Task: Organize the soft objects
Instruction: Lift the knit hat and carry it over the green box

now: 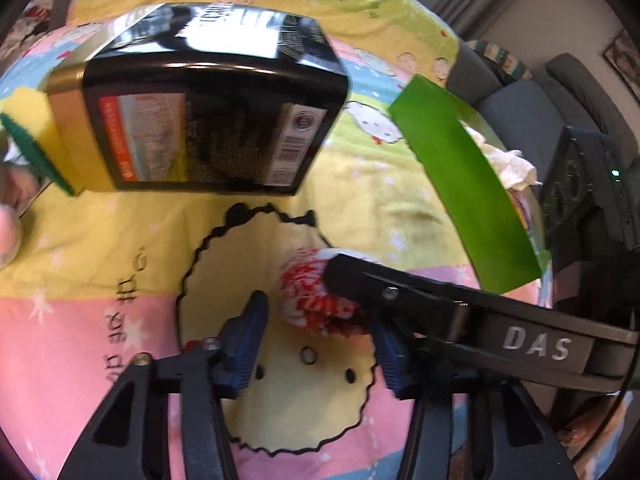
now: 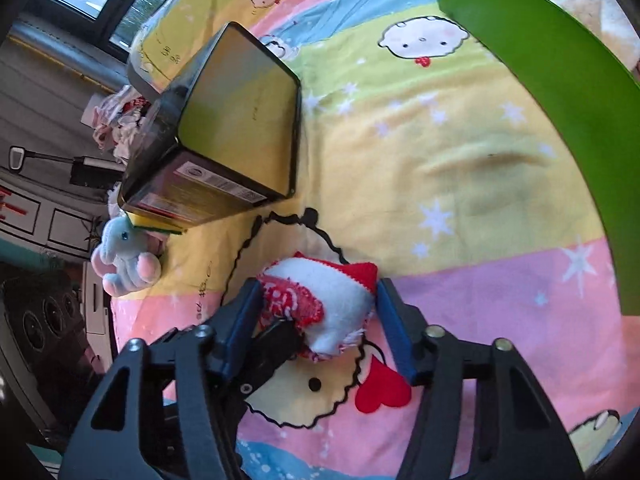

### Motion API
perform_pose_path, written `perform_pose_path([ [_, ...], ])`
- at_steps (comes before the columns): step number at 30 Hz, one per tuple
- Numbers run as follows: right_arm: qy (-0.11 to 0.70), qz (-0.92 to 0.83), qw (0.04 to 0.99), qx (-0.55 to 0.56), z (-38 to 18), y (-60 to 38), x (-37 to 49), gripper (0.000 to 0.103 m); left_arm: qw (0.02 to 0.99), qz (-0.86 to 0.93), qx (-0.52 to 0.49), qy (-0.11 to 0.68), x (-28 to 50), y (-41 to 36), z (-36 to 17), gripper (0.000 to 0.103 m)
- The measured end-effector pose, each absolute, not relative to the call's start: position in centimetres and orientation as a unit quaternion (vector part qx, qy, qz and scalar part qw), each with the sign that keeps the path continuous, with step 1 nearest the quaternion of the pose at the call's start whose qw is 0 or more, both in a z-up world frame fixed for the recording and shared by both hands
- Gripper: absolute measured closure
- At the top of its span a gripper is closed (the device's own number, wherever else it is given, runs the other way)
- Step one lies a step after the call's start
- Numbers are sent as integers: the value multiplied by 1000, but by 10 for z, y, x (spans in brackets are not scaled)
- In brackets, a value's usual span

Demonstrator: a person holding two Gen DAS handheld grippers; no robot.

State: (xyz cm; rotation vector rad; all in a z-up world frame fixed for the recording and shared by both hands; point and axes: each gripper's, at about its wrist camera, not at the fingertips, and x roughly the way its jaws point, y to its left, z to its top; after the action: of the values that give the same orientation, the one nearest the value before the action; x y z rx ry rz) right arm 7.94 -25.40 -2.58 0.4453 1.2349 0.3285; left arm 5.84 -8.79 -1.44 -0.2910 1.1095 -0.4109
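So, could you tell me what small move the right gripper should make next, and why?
Probably close the right gripper a little further. The red and white plush sits between its jaws on the cartoon sheet, and the left gripper's finger is crowding in beside it, so a firm hold should come before lifting.

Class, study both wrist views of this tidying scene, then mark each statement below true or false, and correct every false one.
1. A red-and-white soft toy lies between the right gripper fingers. True.
2. The black box stands inside the green bin. False: it lies on the cartoon bedsheet, apart from the bin.
3. A small plush elephant sits near the sheet's edge beside the black box. True.
4. The bedsheet is plain white. False: it has pink, yellow and blue bands with cartoon faces.
5. The yellow-and-green sponge is next to the black box. True.
6. The left gripper holds the elephant. False: its fingers flank the red-and-white toy.
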Motion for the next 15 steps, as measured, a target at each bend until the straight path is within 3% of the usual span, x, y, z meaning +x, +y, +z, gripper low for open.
perform_pose_path([
  [7,553,158,790,213,-18,-260,77,55,824,-199,-124,516,59,-101,-5,62],
  [15,473,126,847,206,45,-296,68,56,850,-250,-90,455,64,-141,47,63],
])
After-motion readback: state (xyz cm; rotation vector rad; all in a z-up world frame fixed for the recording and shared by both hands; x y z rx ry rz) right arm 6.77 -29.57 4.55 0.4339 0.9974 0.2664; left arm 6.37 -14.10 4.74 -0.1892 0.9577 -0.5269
